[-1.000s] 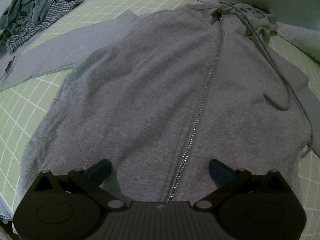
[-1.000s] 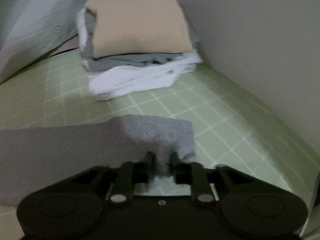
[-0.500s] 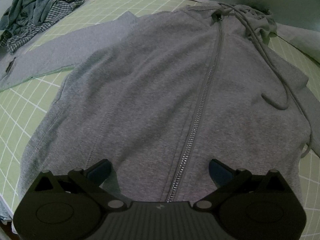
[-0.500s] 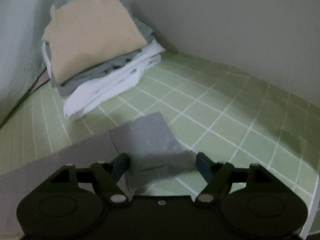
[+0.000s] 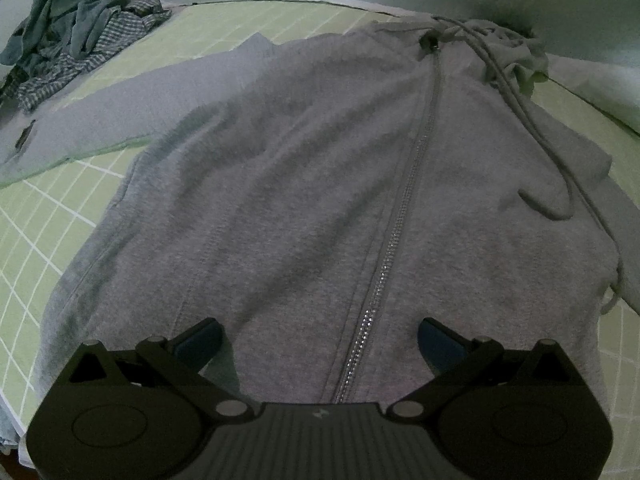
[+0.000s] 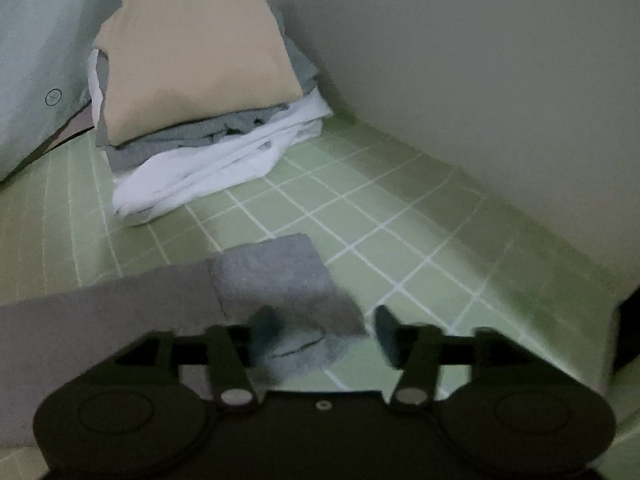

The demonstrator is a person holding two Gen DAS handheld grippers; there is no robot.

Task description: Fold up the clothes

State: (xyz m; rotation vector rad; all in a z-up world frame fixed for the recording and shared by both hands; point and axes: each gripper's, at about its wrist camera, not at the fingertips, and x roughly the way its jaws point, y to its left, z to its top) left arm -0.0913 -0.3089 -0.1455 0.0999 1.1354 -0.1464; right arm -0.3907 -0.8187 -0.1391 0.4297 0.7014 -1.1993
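Hoodie (image 5: 320, 184) flat on the bed (image 6: 400, 220), zipper up | left claw (image 5: 320, 336) wide open at hem, 6 o'clock | right claw (image 6: 324, 332) open over cuff (image 6: 280, 280) | step: sleeve fold | next: pinch cuff, swing inward

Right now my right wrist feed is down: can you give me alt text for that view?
The open right claw straddles the grey sleeve cuff of the hoodie, which lies flat on the green grid-patterned sheet. Behind it, by the wall, sits a stack of folded clothes: tan on top, grey beneath, white at the bottom.
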